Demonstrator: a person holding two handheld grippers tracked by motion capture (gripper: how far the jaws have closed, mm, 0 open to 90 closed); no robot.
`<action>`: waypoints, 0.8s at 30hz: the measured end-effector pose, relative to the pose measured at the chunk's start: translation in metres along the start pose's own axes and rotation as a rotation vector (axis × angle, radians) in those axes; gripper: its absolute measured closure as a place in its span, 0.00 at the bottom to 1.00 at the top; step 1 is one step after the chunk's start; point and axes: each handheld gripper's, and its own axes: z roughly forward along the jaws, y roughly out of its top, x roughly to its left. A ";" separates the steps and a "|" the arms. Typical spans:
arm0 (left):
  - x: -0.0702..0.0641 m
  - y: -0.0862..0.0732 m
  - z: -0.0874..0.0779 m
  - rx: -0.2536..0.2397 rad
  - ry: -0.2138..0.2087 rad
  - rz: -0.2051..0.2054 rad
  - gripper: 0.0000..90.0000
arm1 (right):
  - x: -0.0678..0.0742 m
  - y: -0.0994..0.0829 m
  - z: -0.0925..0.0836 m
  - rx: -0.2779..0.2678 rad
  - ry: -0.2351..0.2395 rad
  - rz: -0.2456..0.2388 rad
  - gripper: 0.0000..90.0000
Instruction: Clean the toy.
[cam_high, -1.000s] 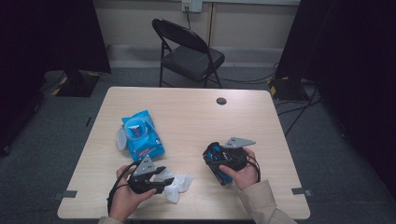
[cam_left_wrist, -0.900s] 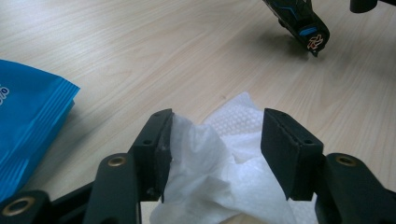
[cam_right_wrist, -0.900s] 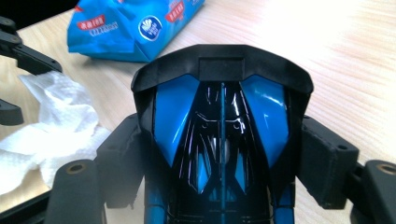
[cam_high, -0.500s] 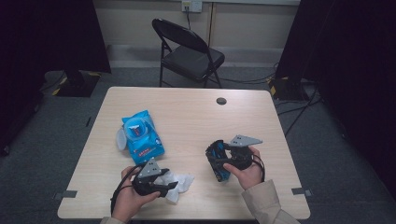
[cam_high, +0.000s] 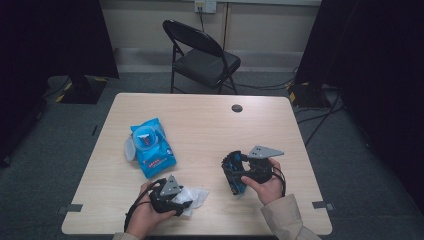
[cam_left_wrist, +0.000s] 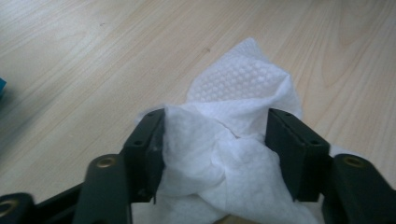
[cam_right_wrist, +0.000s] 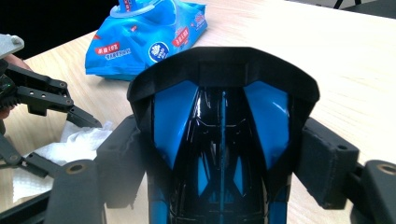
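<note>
My left gripper (cam_high: 186, 199) (cam_left_wrist: 215, 126) lies low near the table's front edge, shut on a crumpled white wipe (cam_high: 196, 195) (cam_left_wrist: 243, 79). Its jaws have just been closing a little on the wipe, which bulges out past the pads (cam_left_wrist: 149, 140) onto the wood. To the right, my right gripper (cam_high: 235, 174) (cam_right_wrist: 222, 156) is held just above the table, shut on a glossy black and blue object (cam_high: 231, 164) (cam_right_wrist: 219, 107). In the right gripper view the left gripper (cam_right_wrist: 46, 98) and the wipe (cam_right_wrist: 74, 142) sit at the left.
A blue wet-wipe pack (cam_high: 150, 147) (cam_right_wrist: 144, 37) with its lid flipped open lies on the left half of the wooden table (cam_high: 210, 125). A small black disc (cam_high: 237, 108) sits near the far edge. A folding chair (cam_high: 200, 55) stands beyond the table.
My left hand has sunk slightly towards the table with the wipe. The right hand with the black and blue object has stayed in place.
</note>
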 end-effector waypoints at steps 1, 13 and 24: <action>0.000 0.000 -0.001 -0.001 -0.008 0.004 0.55 | 0.000 0.000 0.000 0.000 0.002 0.002 0.29; 0.010 0.032 -0.028 -0.180 -0.075 -0.170 0.86 | -0.002 -0.003 -0.004 -0.019 0.021 0.016 0.29; 0.018 0.095 -0.034 -0.331 -0.109 -0.189 0.86 | 0.006 0.005 -0.006 -0.024 0.054 -0.003 0.29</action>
